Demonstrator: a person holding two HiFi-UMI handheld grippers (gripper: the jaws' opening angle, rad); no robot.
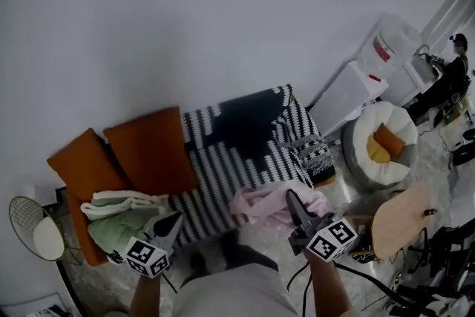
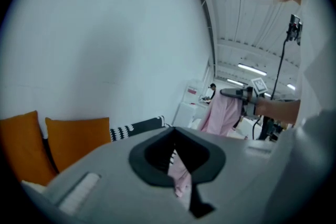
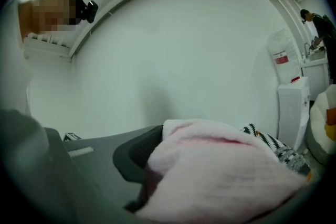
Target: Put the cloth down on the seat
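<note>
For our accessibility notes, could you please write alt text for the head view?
Seen from above, the right gripper holds a pink cloth over the front edge of a black-and-white striped sofa seat. The left gripper hovers by a green and white bundle beside two orange cushions.

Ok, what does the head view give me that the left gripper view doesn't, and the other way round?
Head view only: the racket on the floor at far left, the round wooden tabletop, and the left gripper from above, off to the left of the cloth.
Left gripper view only: a pink strip in the narrow gap between its own jaws; gripped or not, I can't tell.
Both: the right gripper shut on the pink cloth, the orange cushions and the striped sofa cover.
</note>
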